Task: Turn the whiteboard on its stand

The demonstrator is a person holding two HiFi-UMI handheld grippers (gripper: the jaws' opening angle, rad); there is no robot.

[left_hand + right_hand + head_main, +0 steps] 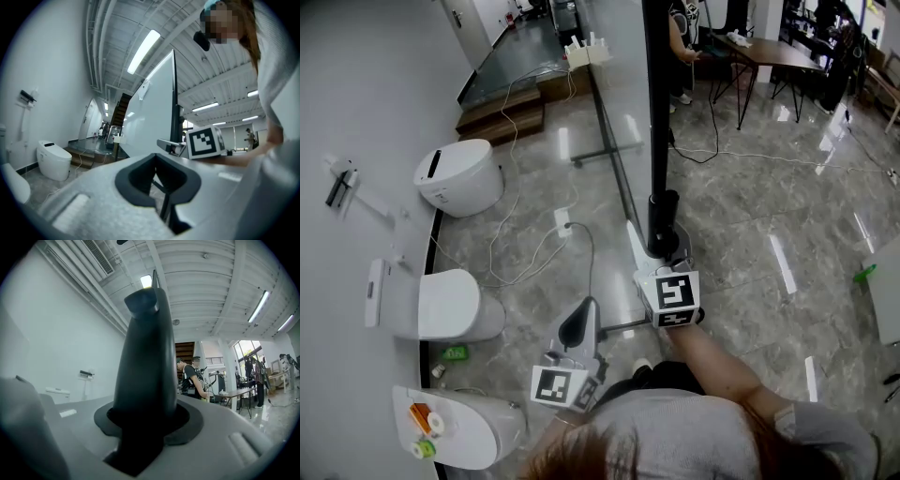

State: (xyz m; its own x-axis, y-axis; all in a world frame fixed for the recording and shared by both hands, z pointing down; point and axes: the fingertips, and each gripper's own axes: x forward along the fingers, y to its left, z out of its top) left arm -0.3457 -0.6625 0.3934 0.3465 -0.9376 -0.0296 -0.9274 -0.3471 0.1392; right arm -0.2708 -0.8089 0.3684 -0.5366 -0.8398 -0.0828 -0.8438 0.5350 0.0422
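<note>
The whiteboard [623, 112] stands edge-on in front of me in the head view, its pale face to the left of its black edge post [656, 112]. My right gripper [659, 240] is shut on that post low down, one grey finger on each side. In the right gripper view the black post [145, 357] fills the space between the jaws of the right gripper [145, 420]. My left gripper [589, 305] hangs lower and to the left, apart from the board, shut with nothing in it. The left gripper view looks over the left gripper [157, 157] at the whiteboard [154, 108].
Three white toilets [459, 176] [441, 305] [469, 427] line the left wall. Cables [534, 253] and a power strip [562, 222] lie on the marble floor beside the stand's foot bar [605, 155]. A person [680, 47] stands by a table [769, 52] behind the board.
</note>
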